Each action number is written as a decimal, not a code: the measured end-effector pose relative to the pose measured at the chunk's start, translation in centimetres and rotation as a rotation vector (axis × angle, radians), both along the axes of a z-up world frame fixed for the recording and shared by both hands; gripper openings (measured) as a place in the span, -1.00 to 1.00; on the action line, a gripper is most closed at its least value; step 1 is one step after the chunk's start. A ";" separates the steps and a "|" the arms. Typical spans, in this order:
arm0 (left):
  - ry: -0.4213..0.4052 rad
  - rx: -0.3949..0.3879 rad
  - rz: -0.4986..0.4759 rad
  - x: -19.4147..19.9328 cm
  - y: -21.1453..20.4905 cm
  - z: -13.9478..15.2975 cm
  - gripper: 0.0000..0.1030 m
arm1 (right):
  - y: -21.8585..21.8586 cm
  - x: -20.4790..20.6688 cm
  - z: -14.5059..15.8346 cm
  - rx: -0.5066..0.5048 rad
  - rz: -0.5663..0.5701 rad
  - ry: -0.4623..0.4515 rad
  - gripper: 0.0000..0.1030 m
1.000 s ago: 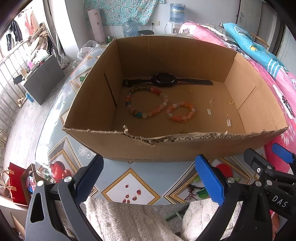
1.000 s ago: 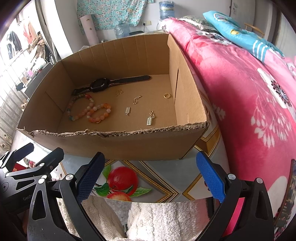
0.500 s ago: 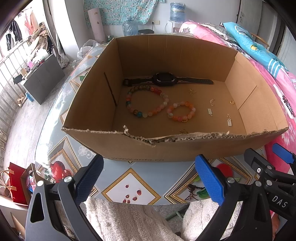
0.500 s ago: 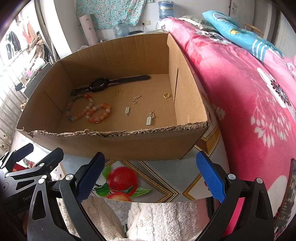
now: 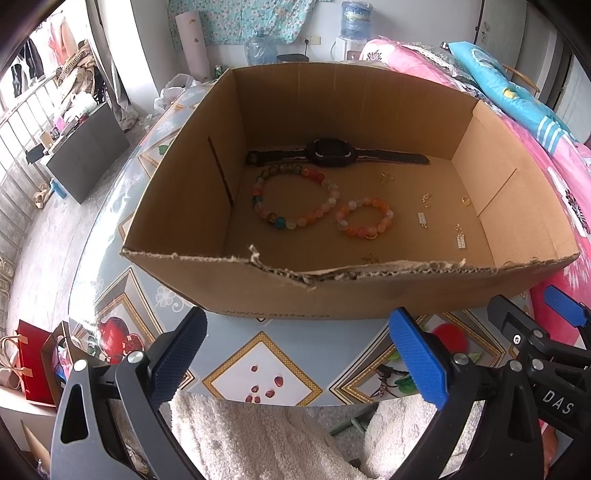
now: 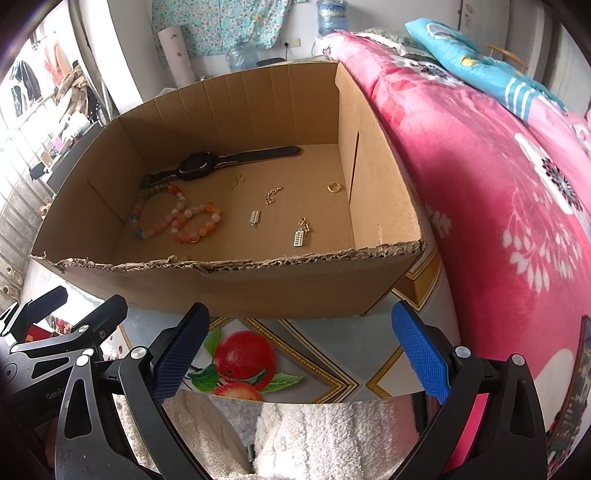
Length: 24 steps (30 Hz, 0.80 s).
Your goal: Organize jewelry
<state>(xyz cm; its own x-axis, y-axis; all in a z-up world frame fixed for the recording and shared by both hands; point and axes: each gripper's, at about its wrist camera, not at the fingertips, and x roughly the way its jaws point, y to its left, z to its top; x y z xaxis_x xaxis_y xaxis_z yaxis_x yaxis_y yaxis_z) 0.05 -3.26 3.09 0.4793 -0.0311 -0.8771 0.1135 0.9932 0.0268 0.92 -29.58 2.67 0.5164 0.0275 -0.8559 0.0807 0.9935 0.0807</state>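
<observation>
On the table (image 5: 229, 354) sits an open box (image 5: 369, 295) with jewelry spread on its floor: a watch (image 5: 332, 152) along the far wall, two bead bracelets (image 5: 291, 199) touching each other just in front of it, and a ring (image 6: 333, 187) near the right wall. Short of the box, the left gripper (image 5: 299, 354) and right gripper (image 6: 301, 350) hover side by side, jaws spread wide, holding nothing.

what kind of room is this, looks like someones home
Most likely a bedroom in a home: a bed with a pink floral blanket beside the table, clothes hanging on a rack, and a water dispenser bottle by the far wall.
</observation>
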 end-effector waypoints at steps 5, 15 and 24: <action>0.005 0.002 0.001 0.1 0.0 0.0 0.88 | 0.1 -0.1 0.0 0.000 -0.004 0.004 0.84; 0.011 0.005 0.003 0.3 0.0 -0.2 0.88 | 0.7 -0.2 -0.1 0.001 -0.013 0.010 0.84; 0.012 0.006 0.003 0.3 0.0 -0.2 0.88 | 0.8 -0.1 -0.2 0.003 -0.016 0.012 0.84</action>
<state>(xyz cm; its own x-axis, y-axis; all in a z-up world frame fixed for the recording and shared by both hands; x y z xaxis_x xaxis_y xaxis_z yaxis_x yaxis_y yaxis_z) 0.32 -3.27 2.93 0.4686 -0.0248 -0.8831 0.1107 0.9934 0.0309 0.77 -28.83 2.46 0.5061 0.0216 -0.8622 0.0977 0.9918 0.0822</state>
